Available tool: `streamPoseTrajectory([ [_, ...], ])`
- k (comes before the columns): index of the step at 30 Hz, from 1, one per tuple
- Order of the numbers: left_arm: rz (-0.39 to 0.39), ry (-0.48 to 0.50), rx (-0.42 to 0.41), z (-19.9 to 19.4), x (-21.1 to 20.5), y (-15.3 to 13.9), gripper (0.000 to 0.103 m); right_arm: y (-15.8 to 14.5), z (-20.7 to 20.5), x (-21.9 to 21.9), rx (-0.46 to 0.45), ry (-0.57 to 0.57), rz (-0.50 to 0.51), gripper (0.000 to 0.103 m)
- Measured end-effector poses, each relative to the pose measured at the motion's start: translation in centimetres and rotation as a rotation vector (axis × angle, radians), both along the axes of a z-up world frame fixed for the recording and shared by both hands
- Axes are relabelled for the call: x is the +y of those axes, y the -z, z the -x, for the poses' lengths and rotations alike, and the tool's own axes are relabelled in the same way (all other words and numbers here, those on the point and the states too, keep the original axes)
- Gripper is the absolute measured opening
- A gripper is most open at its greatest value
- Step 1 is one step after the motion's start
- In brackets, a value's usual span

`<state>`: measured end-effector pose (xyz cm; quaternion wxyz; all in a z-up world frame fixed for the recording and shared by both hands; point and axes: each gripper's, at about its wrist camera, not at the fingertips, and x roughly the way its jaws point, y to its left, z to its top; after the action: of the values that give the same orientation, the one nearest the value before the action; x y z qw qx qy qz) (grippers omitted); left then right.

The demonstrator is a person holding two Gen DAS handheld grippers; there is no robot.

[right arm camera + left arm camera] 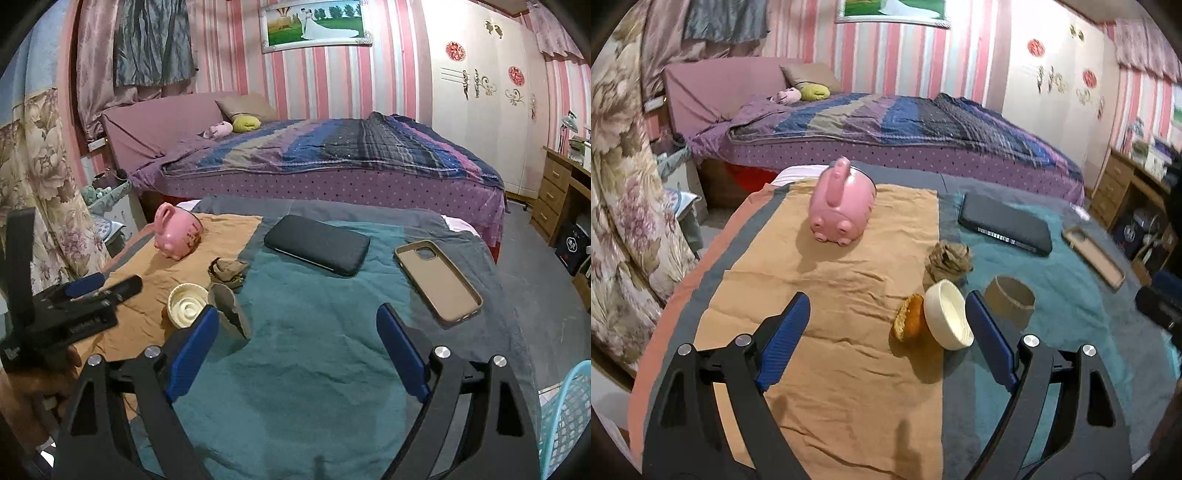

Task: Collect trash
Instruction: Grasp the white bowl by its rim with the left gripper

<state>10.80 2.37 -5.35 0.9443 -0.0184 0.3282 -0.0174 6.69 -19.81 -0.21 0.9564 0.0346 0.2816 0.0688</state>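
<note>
On the cloth-covered table (849, 387) lie several bits of trash: a crumpled brown paper ball (947, 260) (229, 273), a short cardboard tube (1010, 299) (229, 312), a cream round lid (949, 314) (186, 304) tipped on edge, and an orange-brown crusty lump (908, 317) leaning on it. My left gripper (888, 332) is open just short of the lump and lid, nothing between its blue fingers (786, 339). My right gripper (297, 325) is open over the teal cloth (314, 369); its left finger stands beside the tube.
A pink pig mug (842, 201) (177, 230) lies on the orange cloth. A black phone (1004, 223) (317, 243) and a tan phone case (437, 282) rest on the teal cloth. A blue mesh basket (565, 417) sits at the lower right. A bed (332, 158) stands behind.
</note>
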Motion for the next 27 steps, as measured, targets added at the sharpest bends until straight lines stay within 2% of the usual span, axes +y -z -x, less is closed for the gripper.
streamPoseTrajectory([
  [3, 0.007, 0.013, 0.022, -0.5, -0.5, 0.7, 0.081, 0.5, -1.0, -0.1, 0.024, -0.004, -0.001, 0.086],
  [5, 0.040, 0.035, 0.042, -1.0, -0.9, 1.3, 0.077, 0.5, -1.6, 0.1, 0.028, 0.002, -0.003, 0.086],
  [13, 0.050, 0.048, 0.067, -2.7, -1.8, 2.2, 0.062, 0.7, -2.1, 0.3, 0.042, -0.007, -0.011, 0.086],
  [16, 0.039, 0.060, 0.104, -3.5, -2.1, 3.2, 0.047, 0.9, -2.6, 0.5, 0.048, -0.012, -0.006, 0.086],
  [18, 0.030, 0.070, 0.120, -3.8, -2.2, 3.6, 0.026, 1.2, -3.1, 0.8, 0.057, -0.015, -0.006, 0.086],
  [22, 0.039, 0.067, 0.112, -3.6, -2.0, 3.3, 0.018, 1.7, -3.9, 1.3, 0.071, -0.016, -0.010, 0.086],
  [23, 0.050, 0.064, 0.106, -3.5, -1.7, 3.0, 0.013, 1.8, -4.2, 1.5, 0.075, -0.018, -0.011, 0.086],
  [27, 0.070, 0.036, 0.057, -2.7, -0.3, 1.2, 0.013, 2.4, -5.0, 2.9, 0.088, -0.037, -0.009, 0.086],
])
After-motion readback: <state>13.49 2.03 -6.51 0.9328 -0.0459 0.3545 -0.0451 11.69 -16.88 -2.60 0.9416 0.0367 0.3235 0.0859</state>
